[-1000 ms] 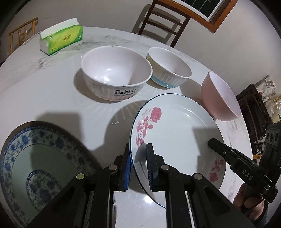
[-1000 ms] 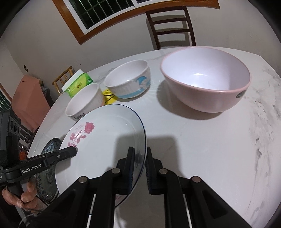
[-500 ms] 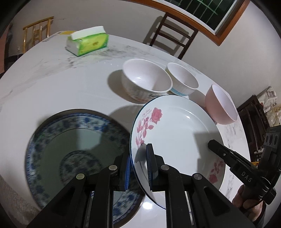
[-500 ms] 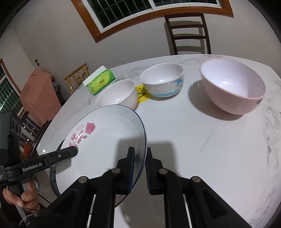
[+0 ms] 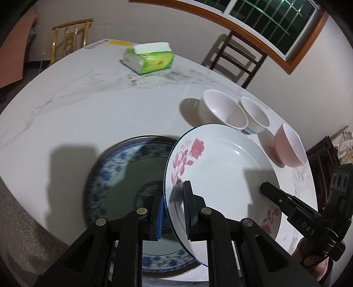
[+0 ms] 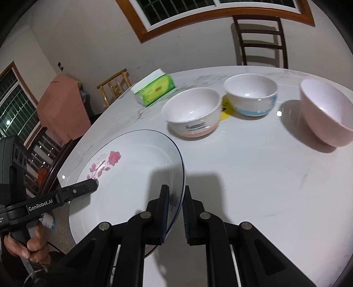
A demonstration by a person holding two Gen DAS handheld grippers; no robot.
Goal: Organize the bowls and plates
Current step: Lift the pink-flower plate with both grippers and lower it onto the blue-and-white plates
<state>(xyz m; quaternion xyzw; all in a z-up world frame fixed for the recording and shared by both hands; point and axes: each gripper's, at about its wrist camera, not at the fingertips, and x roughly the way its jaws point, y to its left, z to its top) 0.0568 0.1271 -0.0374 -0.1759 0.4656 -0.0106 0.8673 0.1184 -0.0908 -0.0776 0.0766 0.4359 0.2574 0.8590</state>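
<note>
Both tools, left tool point(image 5: 173, 205) and right tool point(image 6: 175, 207), clamp the rose plate's point(image 5: 220, 176) rim.

My left wrist view looks steeply down along its fingers, close over the rose plate point(image 5: 220, 176) and the blue-patterned plate point(image 5: 114, 167). My right wrist view tilts less, facing across the table point(image 6: 253, 176). Both share the rose plate, three bowls and tissue pack point(image 6: 155, 89).

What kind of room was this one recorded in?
Most likely a home dining room: a round marble-patterned table set with bowls and a rose-patterned plate, wooden dining chairs pushed up to it, and a wood-framed barred window.
</note>
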